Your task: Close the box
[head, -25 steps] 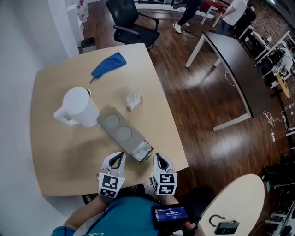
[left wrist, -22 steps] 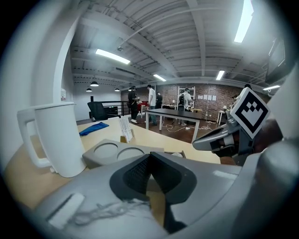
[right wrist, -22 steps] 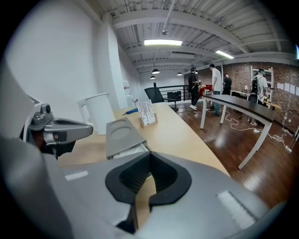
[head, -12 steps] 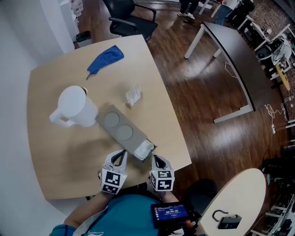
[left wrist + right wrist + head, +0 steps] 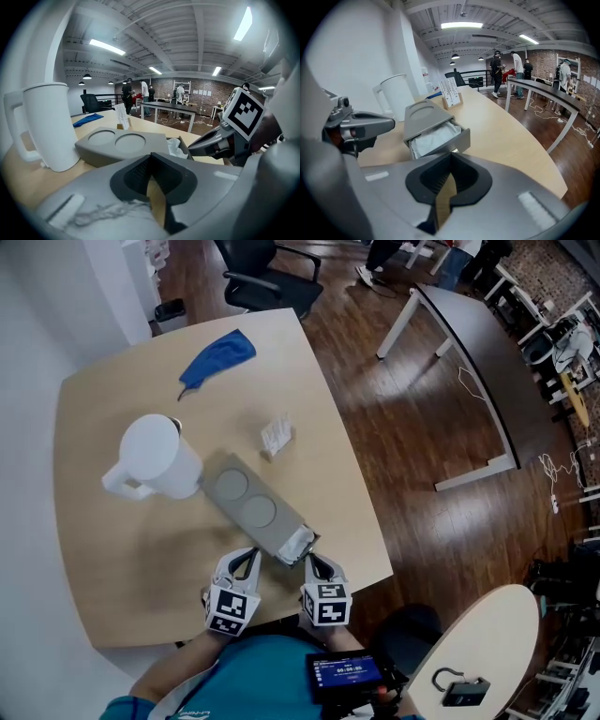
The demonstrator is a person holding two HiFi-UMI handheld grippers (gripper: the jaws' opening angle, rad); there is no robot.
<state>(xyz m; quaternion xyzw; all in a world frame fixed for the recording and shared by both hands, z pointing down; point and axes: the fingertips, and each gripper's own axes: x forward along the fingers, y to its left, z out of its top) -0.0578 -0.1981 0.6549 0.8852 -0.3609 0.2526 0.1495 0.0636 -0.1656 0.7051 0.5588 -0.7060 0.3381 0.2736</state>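
L gripper (image 5: 244, 559) & R gripper (image 5: 312, 562) both have jaws pressed together, empty, just short of the box's (image 5: 246, 502) open drawer (image 5: 450, 142) at the table's (image 5: 112, 577) near edge. Risk: an off-centre push could skew the drawer or pinch the white paper (image 5: 433, 133). Too hard a push could slide the box into the pitcher (image 5: 155, 457) beyond.

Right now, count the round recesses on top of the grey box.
2, both on the grey box: one round recess nearer the white pitcher, the other nearer the open drawer. None seem hidden.
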